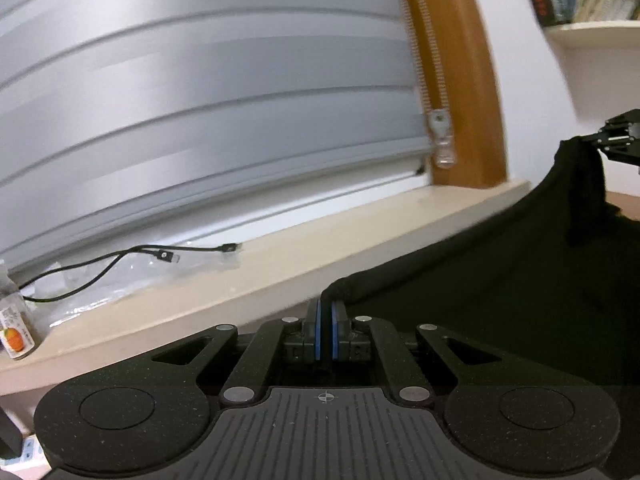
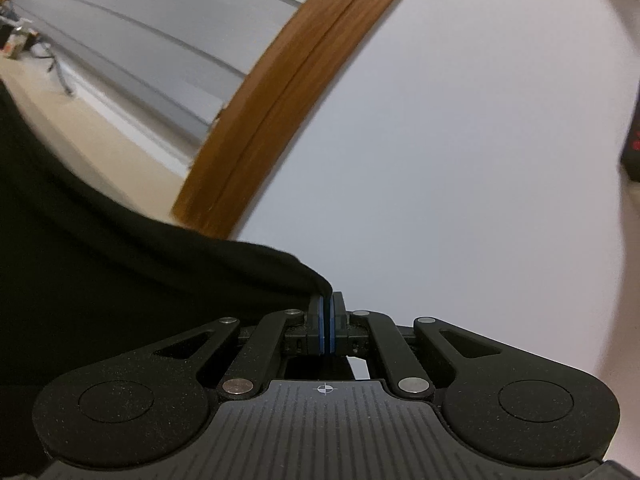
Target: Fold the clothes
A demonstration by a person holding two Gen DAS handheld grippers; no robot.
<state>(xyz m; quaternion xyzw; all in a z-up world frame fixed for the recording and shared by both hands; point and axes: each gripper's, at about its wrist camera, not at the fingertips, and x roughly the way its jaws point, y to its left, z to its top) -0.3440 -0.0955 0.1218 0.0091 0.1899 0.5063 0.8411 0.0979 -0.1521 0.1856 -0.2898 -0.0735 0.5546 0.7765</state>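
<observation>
Both tongs were clamped on the black fabric garment (image 1: 500, 280): left tongs (image 1: 327, 312) on one corner, right tongs (image 2: 327, 312) on another. Top edge ran between them, parallel to the cream windowsill (image 1: 280, 272).

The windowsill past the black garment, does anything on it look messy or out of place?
Somewhat. A loose black cable sprawls across crumpled clear plastic on the windowsill, unplugged ends lying free. A small labelled bottle stands upright at the far left. Nothing looks spilled or damaged.
</observation>
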